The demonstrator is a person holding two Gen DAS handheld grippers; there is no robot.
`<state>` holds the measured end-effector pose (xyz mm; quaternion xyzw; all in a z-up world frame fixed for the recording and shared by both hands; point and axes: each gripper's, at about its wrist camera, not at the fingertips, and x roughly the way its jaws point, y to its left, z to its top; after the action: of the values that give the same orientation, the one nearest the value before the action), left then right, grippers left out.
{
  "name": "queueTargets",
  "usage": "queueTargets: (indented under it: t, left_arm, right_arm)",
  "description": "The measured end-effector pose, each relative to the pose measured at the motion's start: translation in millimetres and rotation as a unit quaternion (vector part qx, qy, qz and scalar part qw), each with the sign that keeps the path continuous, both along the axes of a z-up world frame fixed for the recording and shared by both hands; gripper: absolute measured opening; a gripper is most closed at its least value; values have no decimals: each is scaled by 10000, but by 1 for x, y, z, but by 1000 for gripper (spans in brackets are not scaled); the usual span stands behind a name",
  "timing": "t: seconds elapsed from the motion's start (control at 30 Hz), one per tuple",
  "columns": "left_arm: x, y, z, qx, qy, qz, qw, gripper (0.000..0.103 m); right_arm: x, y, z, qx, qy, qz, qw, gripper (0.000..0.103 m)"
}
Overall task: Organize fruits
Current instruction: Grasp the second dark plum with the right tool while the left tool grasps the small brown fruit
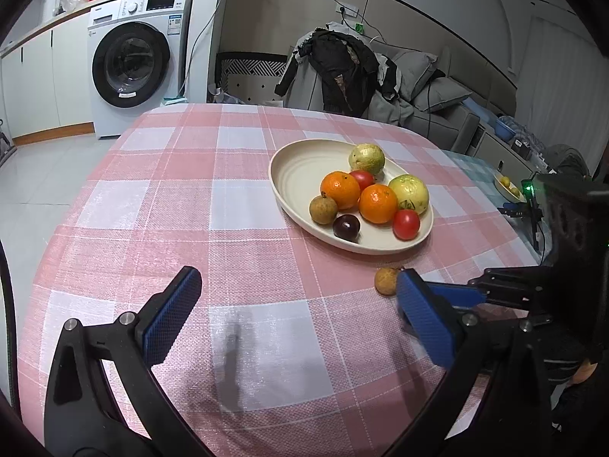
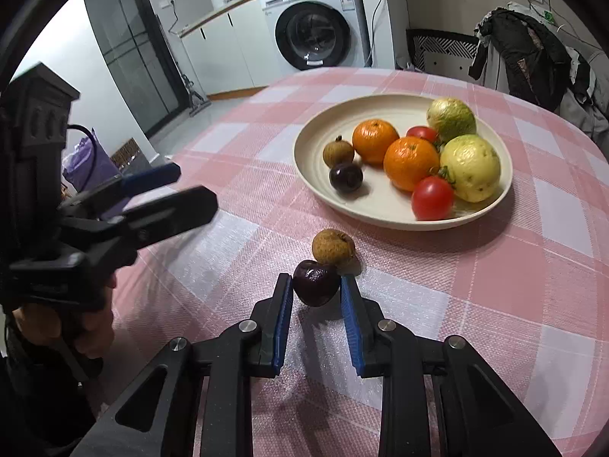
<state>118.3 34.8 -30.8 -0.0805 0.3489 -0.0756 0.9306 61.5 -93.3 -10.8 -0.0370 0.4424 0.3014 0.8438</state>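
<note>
My right gripper (image 2: 316, 293) is clamped on a dark purple fruit (image 2: 316, 282), both blue pads pressed against its sides, low over the checked tablecloth (image 2: 495, 285). A brown longan (image 2: 333, 246) lies just beyond the held fruit, touching or nearly touching it, between my fingertips and the plate (image 2: 380, 213). The cream plate stands farther off and to the right, holding two oranges (image 2: 410, 162), two yellow-green guavas (image 2: 471, 167), two tomatoes (image 2: 432, 197), a second longan (image 2: 338, 152) and a second dark fruit (image 2: 345, 176). My left gripper (image 1: 300, 312) hangs with its jaws spread wide and nothing between them, over bare cloth near the table's front edge.

The left wrist view shows the loose longan (image 1: 385, 281) partly behind a blue pad, and hides the held fruit entirely; it alone shows a small dish of yellow fruit (image 1: 508, 186) at the far right. The right wrist view alone shows the grip, and my left hand (image 2: 87, 327) around the other tool's handle.

A washing machine (image 2: 323, 19) stands beyond the table; its panel labels are too small to read. A dark mark on one guava is illegible
</note>
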Motion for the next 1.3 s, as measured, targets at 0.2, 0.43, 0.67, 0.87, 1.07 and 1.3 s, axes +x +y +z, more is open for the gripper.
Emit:
queueTargets:
  t: [0.2,0.43,0.67,0.87,1.07,1.3]
  left_arm:
    - [6,-12,-4,11,92,-129,9999,102]
    - [24,-39,-20,232,525,-467,9973,94]
    - [33,-59,-27,135,675,-874,9938,73]
    - [38,-77,-30,209,727,-1202,9899,47]
    - [42,-86,-33,259,813,-1364,9870,33]
    - [44,-86,-34,292,854,-1328,9870,23]
  right_arm:
    - [-3,-22,15,212,-301,-308,9988,27]
    - [1,-42,26,285,-438,-571,9970,27]
    - [1,-51,29,341,-472,-651,9962,27]
    - [3,-55,28,382,-461,-718,9956,27]
    - [3,-57,29,407,-464,-733,9954,27]
    - [3,-57,29,441,-449,-716,9954,27]
